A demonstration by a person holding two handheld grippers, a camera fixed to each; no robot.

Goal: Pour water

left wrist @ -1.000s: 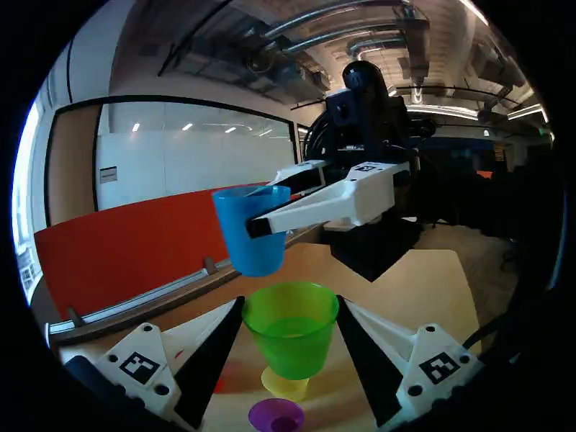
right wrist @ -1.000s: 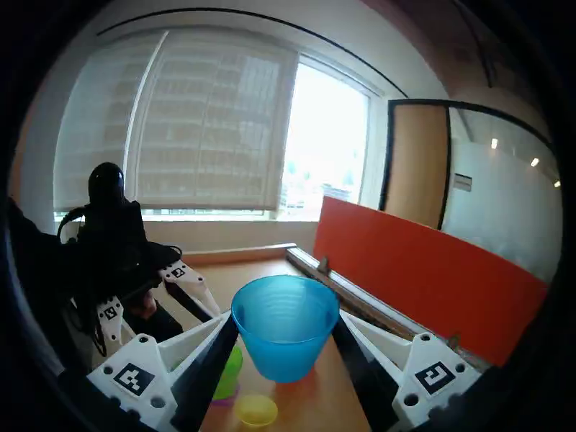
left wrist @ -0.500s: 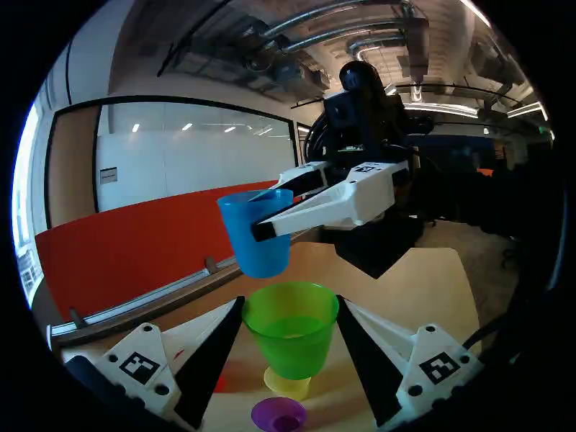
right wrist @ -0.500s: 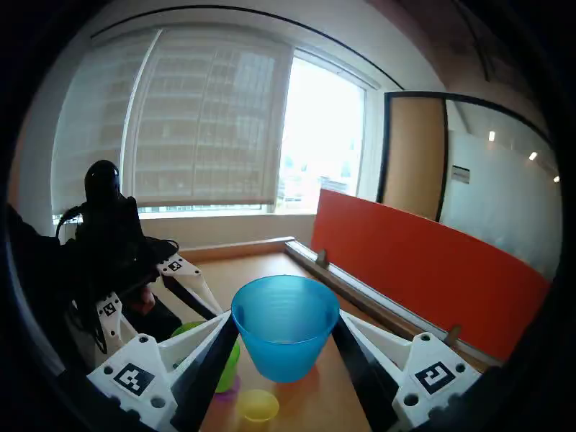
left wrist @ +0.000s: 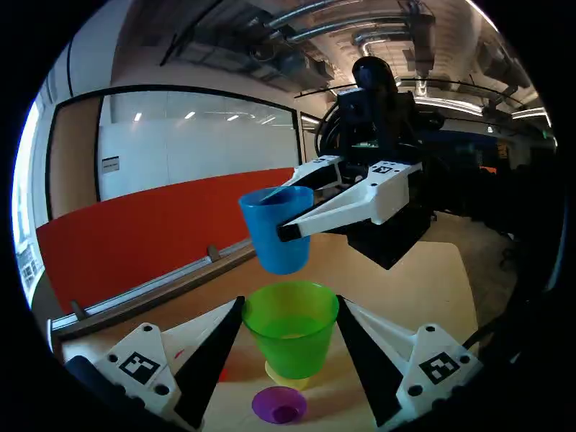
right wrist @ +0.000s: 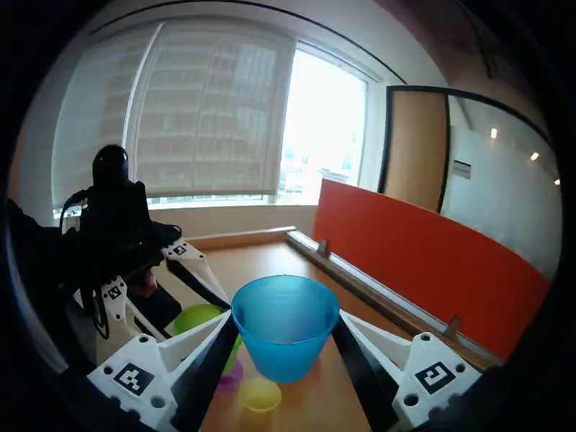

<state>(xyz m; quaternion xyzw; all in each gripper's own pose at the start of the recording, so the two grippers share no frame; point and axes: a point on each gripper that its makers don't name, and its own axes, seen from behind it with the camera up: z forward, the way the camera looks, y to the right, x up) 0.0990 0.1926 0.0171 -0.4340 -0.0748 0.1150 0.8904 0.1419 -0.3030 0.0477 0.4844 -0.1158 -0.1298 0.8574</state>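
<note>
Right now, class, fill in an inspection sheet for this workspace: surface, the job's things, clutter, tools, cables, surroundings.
Surface: light wooden table.
Job's things: green cup and blue cup, both upright and held off the table; in the left gripper view the blue one is higher; water level cannot be told.
Clutter: small yellow cup and purple cup standing on the table below.
Tools: left tool shut on the green cup; right tool shut on the blue cup.
Cables: black cables hang by the left tool's body.
Surroundings: orange partition, window with blinds, ceiling pipes.
</note>
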